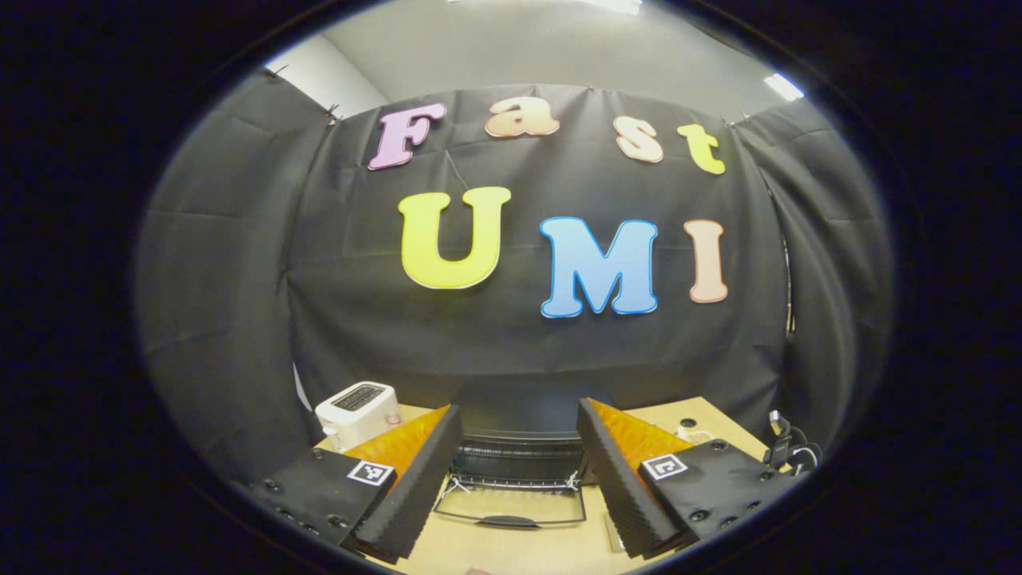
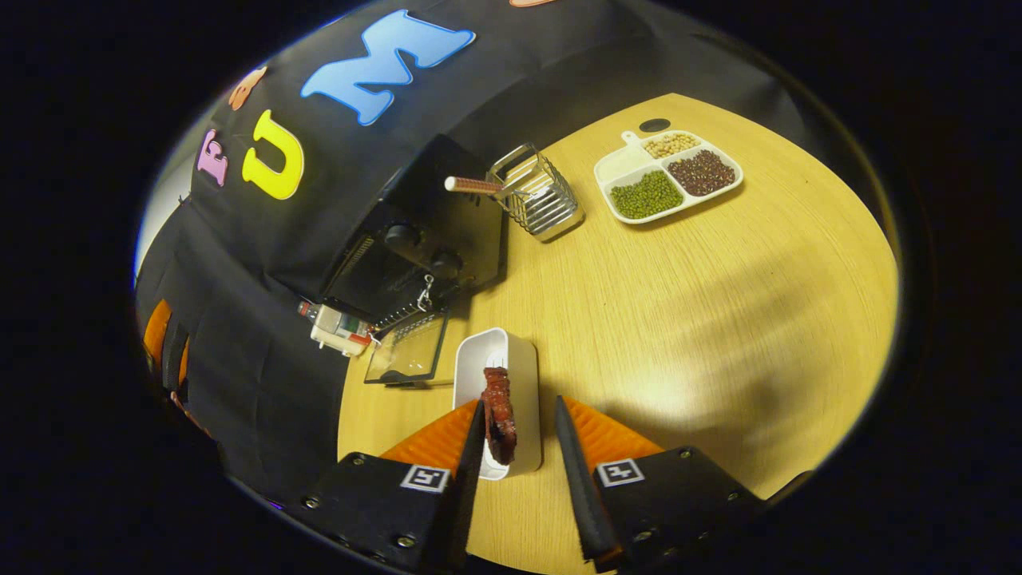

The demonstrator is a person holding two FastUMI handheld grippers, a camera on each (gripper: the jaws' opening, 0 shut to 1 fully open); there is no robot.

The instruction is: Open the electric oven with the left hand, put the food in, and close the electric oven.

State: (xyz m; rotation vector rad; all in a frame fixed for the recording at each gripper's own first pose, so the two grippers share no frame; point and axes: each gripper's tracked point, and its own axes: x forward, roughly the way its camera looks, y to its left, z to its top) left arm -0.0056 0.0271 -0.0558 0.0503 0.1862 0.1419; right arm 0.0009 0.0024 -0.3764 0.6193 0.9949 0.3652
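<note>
The black electric oven (image 1: pixel 520 461) stands straight ahead of my left gripper (image 1: pixel 519 409), which is open and empty. The oven's glass door (image 1: pixel 511 505) lies folded down flat on the table, handle toward me. In the right gripper view the oven (image 2: pixel 415 231) is at the left with its door (image 2: pixel 409 350) down. In front of it sits a white oblong dish (image 2: pixel 519 363) with a red-brown piece of food (image 2: pixel 499 414). My right gripper (image 2: pixel 519 402) is open over the dish. The food rests beside the inner face of the left finger (image 2: pixel 471 451), clear of the other finger.
A white toaster (image 1: pixel 359 406) stands left of the oven. A wire rack (image 2: pixel 536 192) holding a rolled stick sits right of the oven. Beyond it is a divided tray (image 2: pixel 631 164) of beans. Bare wooden table (image 2: pixel 718 303) spreads to the right.
</note>
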